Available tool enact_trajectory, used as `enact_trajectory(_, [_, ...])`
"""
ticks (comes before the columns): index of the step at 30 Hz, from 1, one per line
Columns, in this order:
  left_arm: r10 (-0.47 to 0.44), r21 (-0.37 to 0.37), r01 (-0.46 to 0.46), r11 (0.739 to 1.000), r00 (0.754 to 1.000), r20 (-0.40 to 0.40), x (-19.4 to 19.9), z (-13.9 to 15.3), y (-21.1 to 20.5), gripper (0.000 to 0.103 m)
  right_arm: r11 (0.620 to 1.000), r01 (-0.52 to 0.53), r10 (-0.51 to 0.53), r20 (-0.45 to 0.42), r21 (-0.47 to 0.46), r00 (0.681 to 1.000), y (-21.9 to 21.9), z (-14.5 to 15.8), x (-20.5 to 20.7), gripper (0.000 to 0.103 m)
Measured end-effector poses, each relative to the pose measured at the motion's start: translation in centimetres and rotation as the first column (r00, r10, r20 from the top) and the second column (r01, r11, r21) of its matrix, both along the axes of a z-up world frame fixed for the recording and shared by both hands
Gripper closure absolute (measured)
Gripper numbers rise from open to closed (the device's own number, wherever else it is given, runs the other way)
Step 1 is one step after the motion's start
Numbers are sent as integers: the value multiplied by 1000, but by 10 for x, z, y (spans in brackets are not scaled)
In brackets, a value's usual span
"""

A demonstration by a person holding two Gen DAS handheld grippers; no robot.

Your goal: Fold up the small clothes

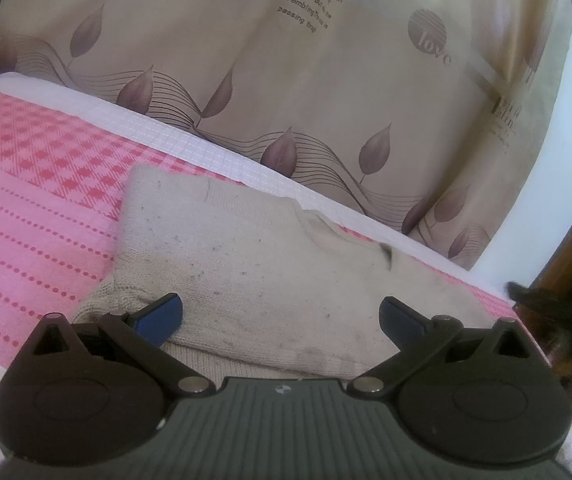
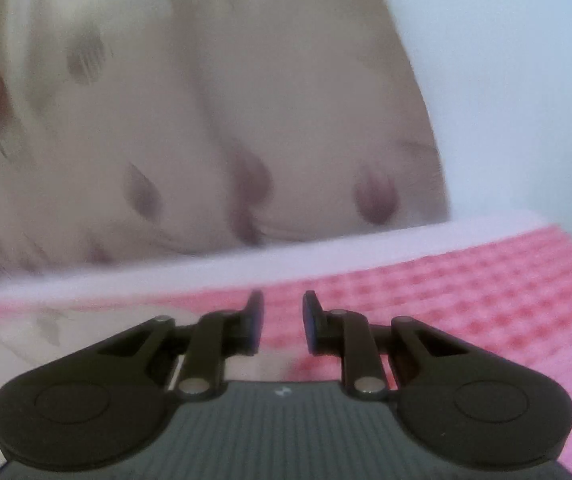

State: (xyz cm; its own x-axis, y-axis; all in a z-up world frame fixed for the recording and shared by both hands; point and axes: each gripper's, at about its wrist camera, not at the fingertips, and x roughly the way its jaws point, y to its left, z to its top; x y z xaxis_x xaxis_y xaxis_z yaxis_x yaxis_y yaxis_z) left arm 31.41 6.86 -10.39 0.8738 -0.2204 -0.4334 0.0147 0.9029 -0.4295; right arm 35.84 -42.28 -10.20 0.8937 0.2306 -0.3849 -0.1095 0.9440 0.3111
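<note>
A small beige knit sweater (image 1: 254, 264) lies on the pink checked cloth (image 1: 34, 184), its body folded over and a sleeve bunched at its lower left. My left gripper (image 1: 282, 314) is wide open just above the sweater's near part, its blue pads (image 1: 162, 314) spread to either side and holding nothing. In the blurred right wrist view, my right gripper (image 2: 283, 320) is partly open with a narrow gap and nothing between its fingers, over the pink cloth (image 2: 465, 300). A beige edge of the sweater (image 2: 26, 340) shows at its lower left.
A beige curtain (image 1: 286, 80) with purple leaves and printed words hangs behind the far edge of the surface; it also shows blurred in the right wrist view (image 2: 206, 140). The cloth's white border (image 1: 214, 152) runs along that edge. A dark object (image 1: 557, 304) and brown wood sit at the right.
</note>
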Motion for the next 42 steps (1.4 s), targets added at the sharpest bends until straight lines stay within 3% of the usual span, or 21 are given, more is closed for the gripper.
enact_trajectory(3, [1, 1, -1, 1000, 1000, 0, 0, 0, 0, 0, 995, -90, 90, 13, 34, 996, 8, 4, -37, 82])
enact_trajectory(5, [1, -1, -1, 1000, 1000, 0, 0, 0, 0, 0, 986, -166, 166, 13, 7, 986, 25, 4, -53, 82])
enact_trajectory(6, [1, 0, -1, 1000, 1000, 0, 0, 0, 0, 0, 980, -197, 196, -27, -32, 980, 37, 1, -58, 83])
enact_trajectory(9, [1, 0, -1, 1000, 1000, 0, 0, 0, 0, 0, 970, -173, 149, -143, -173, 979, 58, -12, -62, 82])
enact_trajectory(11, [1, -1, -1, 1000, 1000, 0, 0, 0, 0, 0, 970, -156, 125, -165, -184, 978, 61, -17, -63, 81])
enact_trajectory(14, [2, -1, -2, 1000, 1000, 0, 0, 0, 0, 0, 974, -159, 134, -154, -162, 979, 62, -16, -68, 77])
enact_trajectory(17, [2, -1, -2, 1000, 1000, 0, 0, 0, 0, 0, 962, -179, 147, -162, -208, 976, 68, -19, -57, 77])
enact_trajectory(22, [2, -1, -2, 1000, 1000, 0, 0, 0, 0, 0, 965, -135, 117, -88, -227, 989, 68, -9, -68, 77])
enact_trajectory(32, [2, -2, -2, 1000, 1000, 0, 0, 0, 0, 0, 968, -113, 83, -138, -224, 987, 70, -21, -56, 76])
enact_trajectory(33, [2, -2, -2, 1000, 1000, 0, 0, 0, 0, 0, 971, -117, 91, -132, -209, 987, 69, -20, -57, 75])
enact_trajectory(35, [2, -1, -2, 1000, 1000, -1, 0, 0, 0, 0, 972, -137, 110, -150, -190, 983, 68, -24, -56, 61])
enact_trajectory(38, [2, -3, -2, 1000, 1000, 0, 0, 0, 0, 0, 969, -165, 138, -150, -182, 979, 73, -26, -58, 57])
enact_trajectory(40, [2, -1, -2, 1000, 1000, 0, 1, 0, 0, 0, 952, -196, 168, -134, -234, 977, 83, -25, -61, 60])
enact_trajectory(42, [2, -2, -2, 1000, 1000, 0, 1, 0, 0, 0, 949, -209, 183, -127, -237, 975, 88, -24, -60, 80])
